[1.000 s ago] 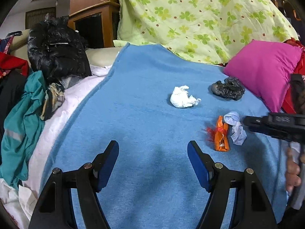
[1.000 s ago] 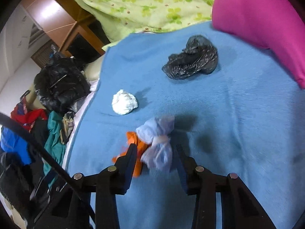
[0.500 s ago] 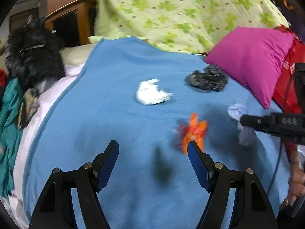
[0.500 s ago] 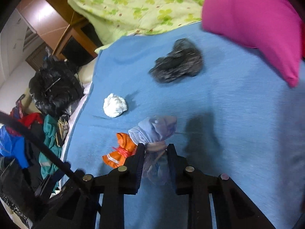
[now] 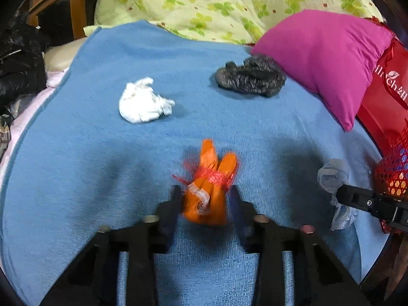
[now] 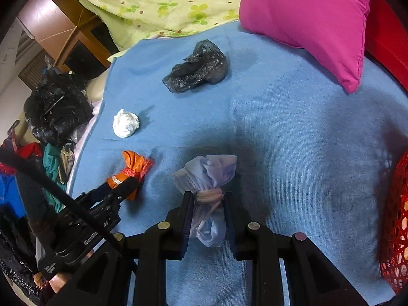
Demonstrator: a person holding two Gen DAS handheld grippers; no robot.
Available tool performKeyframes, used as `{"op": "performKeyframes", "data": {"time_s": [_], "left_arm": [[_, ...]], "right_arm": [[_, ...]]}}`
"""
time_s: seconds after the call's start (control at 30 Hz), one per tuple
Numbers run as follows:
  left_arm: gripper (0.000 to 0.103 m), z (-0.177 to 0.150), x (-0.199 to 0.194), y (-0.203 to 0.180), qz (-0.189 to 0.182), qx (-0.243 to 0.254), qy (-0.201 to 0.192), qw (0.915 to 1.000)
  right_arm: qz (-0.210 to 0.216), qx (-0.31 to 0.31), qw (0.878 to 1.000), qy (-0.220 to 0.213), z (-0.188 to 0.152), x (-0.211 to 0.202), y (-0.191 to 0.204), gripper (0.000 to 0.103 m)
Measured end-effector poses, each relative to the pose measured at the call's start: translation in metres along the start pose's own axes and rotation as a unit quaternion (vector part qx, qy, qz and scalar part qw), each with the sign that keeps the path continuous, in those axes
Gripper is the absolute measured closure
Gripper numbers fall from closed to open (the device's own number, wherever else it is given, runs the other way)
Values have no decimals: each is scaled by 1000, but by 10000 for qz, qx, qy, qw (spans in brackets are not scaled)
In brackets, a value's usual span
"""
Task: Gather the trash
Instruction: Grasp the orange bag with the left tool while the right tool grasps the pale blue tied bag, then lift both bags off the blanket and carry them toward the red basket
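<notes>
My left gripper (image 5: pixel 205 201) is shut on an orange wrapper bundle (image 5: pixel 210 181) tied with red mesh, low on the blue blanket (image 5: pixel 102 165); it also shows in the right wrist view (image 6: pixel 132 168). My right gripper (image 6: pixel 207 204) is shut on a pale blue face mask bundle (image 6: pixel 206 176), held above the blanket; the mask also shows in the left wrist view (image 5: pixel 331 176). A white crumpled tissue (image 5: pixel 142 102) and a black plastic bag (image 5: pixel 251 77) lie farther back on the blanket.
A magenta pillow (image 5: pixel 326 58) lies at the right, with a red bag (image 5: pixel 387 107) and a red mesh basket (image 6: pixel 395 224) beyond it. A green floral quilt (image 5: pixel 216 2) lies at the back. Clothes and a black jacket (image 6: pixel 56 107) pile at the left.
My left gripper has moved forward to the orange bundle and closed on it. My right gripper has closed on the blue mask bundle and lifted it to the right.
</notes>
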State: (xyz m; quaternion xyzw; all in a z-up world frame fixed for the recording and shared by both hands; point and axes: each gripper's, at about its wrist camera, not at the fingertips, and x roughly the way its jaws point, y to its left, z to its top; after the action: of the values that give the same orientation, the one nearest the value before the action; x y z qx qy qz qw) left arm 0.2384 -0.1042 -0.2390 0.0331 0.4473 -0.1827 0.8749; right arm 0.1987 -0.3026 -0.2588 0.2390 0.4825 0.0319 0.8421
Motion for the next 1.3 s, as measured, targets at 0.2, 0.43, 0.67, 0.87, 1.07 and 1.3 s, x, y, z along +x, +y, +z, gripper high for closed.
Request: {"op": "performKeyframes", "data": {"time_s": [0.2,0.43,0.67,0.87,1.07,1.3], "left_arm": [[70,-1,-15,-2,58,147,-336,9993],[70,-4,-42,-1,297,366,-780,9958],[70,-15,-63,7,812,572,-1024,9898],[70,-19,-70,8,1031,714,-1154,9854],[70,-17,-66,10,1126,678,-1037,9859],[70,-17,-61,7,1157,687,-935,9865]], "right_arm": [[-26,-59,10000,-34,-3,-1,5,77],[-44,-190,9996,-205,-4,-7,13,77],[-28,-320,9991,-285,-9,-4,27,77],[-84,-502,9986,-170,-14,7,40,77],[-253,-555,9981,62,-15,20,41,77],[-303,-571,9977,221,-15,27,40,76]]}}
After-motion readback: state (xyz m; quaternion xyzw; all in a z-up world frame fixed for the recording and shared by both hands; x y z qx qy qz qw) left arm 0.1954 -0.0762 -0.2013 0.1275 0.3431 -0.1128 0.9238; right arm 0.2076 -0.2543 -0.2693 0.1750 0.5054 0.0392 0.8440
